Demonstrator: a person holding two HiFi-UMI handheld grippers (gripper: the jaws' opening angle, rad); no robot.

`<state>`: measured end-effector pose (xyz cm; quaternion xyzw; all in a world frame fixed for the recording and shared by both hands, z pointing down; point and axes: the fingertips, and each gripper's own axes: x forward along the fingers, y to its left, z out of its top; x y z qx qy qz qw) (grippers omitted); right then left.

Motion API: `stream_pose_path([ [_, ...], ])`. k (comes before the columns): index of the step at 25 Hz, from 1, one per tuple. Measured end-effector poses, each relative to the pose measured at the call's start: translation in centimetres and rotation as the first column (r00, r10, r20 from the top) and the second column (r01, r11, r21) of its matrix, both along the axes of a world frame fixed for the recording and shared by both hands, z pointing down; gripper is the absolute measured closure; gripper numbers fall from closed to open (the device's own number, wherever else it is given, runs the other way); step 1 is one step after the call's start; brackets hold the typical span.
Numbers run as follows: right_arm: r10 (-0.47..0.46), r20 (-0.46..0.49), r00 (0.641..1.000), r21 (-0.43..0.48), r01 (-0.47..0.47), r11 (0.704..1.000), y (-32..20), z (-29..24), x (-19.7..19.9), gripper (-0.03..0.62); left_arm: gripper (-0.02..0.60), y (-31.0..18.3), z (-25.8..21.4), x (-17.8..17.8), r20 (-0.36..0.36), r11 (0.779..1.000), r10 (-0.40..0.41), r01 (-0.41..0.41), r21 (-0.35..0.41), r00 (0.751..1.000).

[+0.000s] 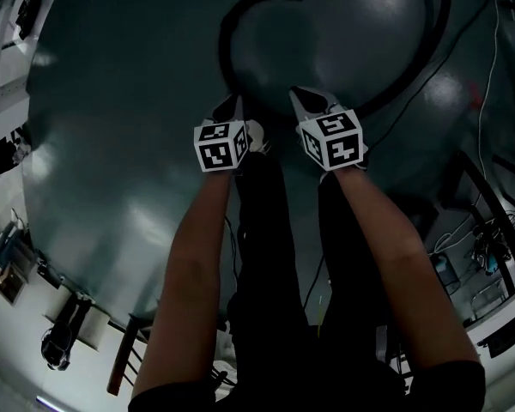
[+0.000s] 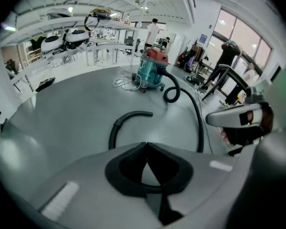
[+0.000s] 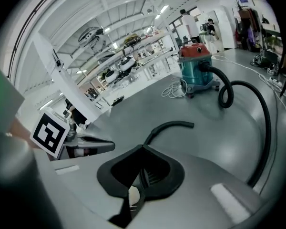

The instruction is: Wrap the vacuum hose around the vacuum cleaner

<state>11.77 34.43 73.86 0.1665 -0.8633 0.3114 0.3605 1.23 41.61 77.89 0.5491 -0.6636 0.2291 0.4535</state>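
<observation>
**Hose lies in a U just ahead of both empty grippers**

The hose [image 1: 230, 33] lies on the grey floor [image 1: 112, 144] in a wide U that opens away from me. Its free end curls far and to the right. The other leg sweeps off right toward the vacuum cleaner [image 2: 150, 70], which stands well apart at the far side.

The bottom of the U sits nearest me, just beyond my tips. The left gripper [image 1: 227, 106] points at the free-end leg and the right gripper [image 1: 305, 99] at the leg running to the cleaner. Both have their jaws pressed together with nothing between them.

I judge the left one nearer the loose end. I cannot tell whether either tip touches the hose.
</observation>
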Motion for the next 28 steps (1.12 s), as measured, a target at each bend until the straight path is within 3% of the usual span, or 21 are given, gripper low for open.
stream_pose_path([
  [7,-0.094,0.007,0.996,0.025,0.094,0.995,0.4,7.0,-2.1,0.597,0.572,1.4,7.3,-2.0,0.015,0.997,-0.071,0.071,-0.006,0.997],
  [13,-0.129,0.014,0.992,0.022,0.129,0.991,1.3,12.6,-4.3,0.597,0.572,3.9,14.5,-5.4,0.051,0.981,-0.177,0.180,-0.070,0.983],
  [23,-0.126,-0.012,0.992,-0.007,0.126,0.992,2.2,21.7,-3.9,0.597,0.572,2.7,22.3,-4.7,0.057,0.986,-0.145,0.149,-0.070,0.988],
  [28,-0.097,-0.008,0.995,-0.001,0.097,0.995,1.6,24.4,-7.1,0.598,0.572,2.7,24.1,-7.6,0.084,0.986,-0.149,0.154,-0.058,0.985],
])
